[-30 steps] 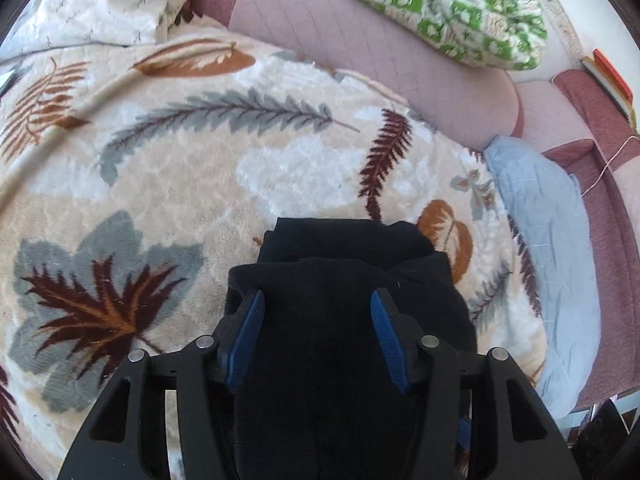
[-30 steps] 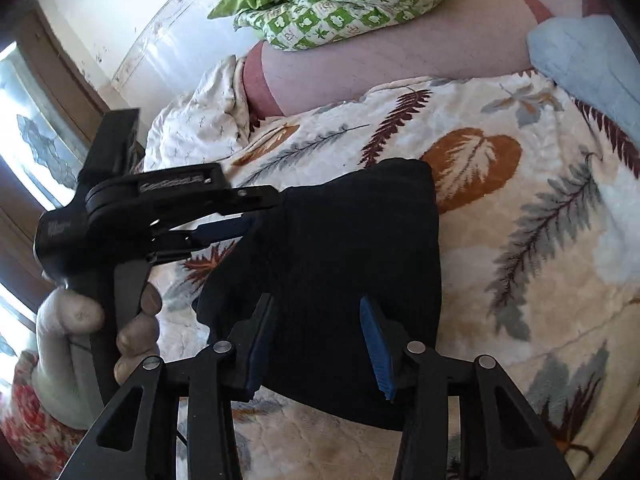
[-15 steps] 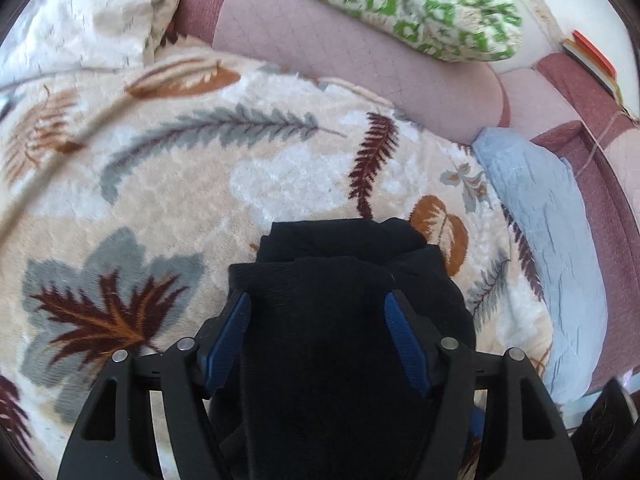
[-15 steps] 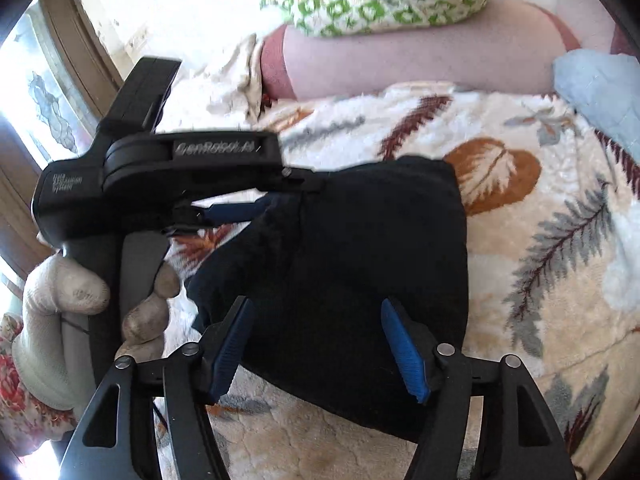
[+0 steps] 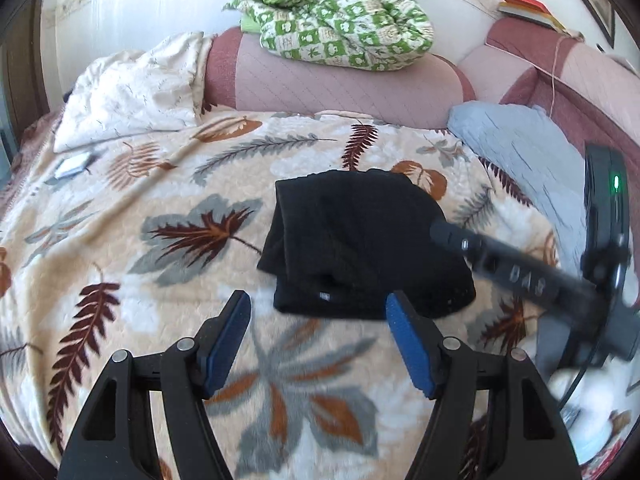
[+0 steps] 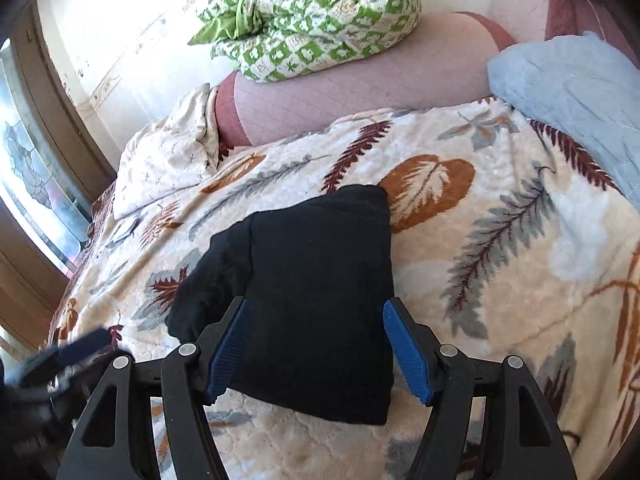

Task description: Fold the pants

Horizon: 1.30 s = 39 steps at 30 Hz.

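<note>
The black pants (image 5: 360,248) lie folded into a compact bundle on the leaf-print blanket (image 5: 160,280). My left gripper (image 5: 318,340) is open and empty, held back from the bundle's near edge with only blanket between its blue pads. In the right wrist view the pants (image 6: 316,264) fill the middle. My right gripper (image 6: 316,344) stands open over their near part, a pad on either side and neither pressing the cloth. One right finger (image 5: 472,246) reaches over the bundle's right side. The left gripper (image 6: 68,356) shows only as a blur at the lower left.
A green checked quilt (image 5: 344,28) rests on a pink bolster (image 5: 340,88) at the back. A cream pillow (image 5: 132,96) lies back left and a blue pillow (image 5: 520,152) right. A small flat device (image 5: 74,164) sits on the blanket's left. A window (image 6: 32,184) is at far left.
Both grippers have opened wider. The left one has pulled back off the pants, which now lie ahead of it. The right one has hardly moved.
</note>
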Tool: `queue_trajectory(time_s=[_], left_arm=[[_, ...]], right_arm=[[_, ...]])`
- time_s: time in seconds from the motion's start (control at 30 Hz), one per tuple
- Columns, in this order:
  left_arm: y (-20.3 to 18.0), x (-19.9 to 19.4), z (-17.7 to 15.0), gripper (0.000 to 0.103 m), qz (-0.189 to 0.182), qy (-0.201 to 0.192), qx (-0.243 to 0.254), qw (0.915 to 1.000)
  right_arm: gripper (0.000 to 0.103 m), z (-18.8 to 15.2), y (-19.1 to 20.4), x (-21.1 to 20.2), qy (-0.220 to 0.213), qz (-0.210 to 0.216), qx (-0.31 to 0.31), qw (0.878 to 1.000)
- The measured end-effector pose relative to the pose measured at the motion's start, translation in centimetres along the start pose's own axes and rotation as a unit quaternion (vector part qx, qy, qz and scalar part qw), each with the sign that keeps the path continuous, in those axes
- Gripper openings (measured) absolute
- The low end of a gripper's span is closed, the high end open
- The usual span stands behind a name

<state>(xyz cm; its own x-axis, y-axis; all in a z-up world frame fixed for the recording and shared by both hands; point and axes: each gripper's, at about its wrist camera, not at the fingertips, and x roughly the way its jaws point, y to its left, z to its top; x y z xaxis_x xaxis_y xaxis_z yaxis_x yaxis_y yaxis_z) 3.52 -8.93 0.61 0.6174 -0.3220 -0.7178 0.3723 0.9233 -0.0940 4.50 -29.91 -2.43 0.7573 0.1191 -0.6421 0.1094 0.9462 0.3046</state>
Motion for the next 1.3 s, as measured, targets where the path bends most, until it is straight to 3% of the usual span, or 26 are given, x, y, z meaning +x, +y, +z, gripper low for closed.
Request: queue_trajectory(time_s=[0.27,0.53,0.77,1.3], left_arm=[[-1.6,-3.6,-4.5,0.075,0.033,-0.057,0.031,0.9973],[-0.1,-2.0,-6.0,0.075,0.042,-0.011,0.007,0.999],[0.8,-1.4,-6.7,0.075,0.07,0.001,0.01,0.9975],[0.7,-0.1,-6.9,0.075,0.07,0.032,0.013,0.9969]], right_arm=[[0.078,-3.3,2.1,-5.7,-0.051,-0.009,-0.028,0.998],[0.079,-8.3,1.5,-6.0,-0.03,-0.081,-0.05,0.995],[0.079,-8.6,1.9,-4.2,-0.021,-0.099,-0.067,0.993],[0.08,-8.9,1.5,-3.1,-0.007,-0.111,-0.057,0.992]])
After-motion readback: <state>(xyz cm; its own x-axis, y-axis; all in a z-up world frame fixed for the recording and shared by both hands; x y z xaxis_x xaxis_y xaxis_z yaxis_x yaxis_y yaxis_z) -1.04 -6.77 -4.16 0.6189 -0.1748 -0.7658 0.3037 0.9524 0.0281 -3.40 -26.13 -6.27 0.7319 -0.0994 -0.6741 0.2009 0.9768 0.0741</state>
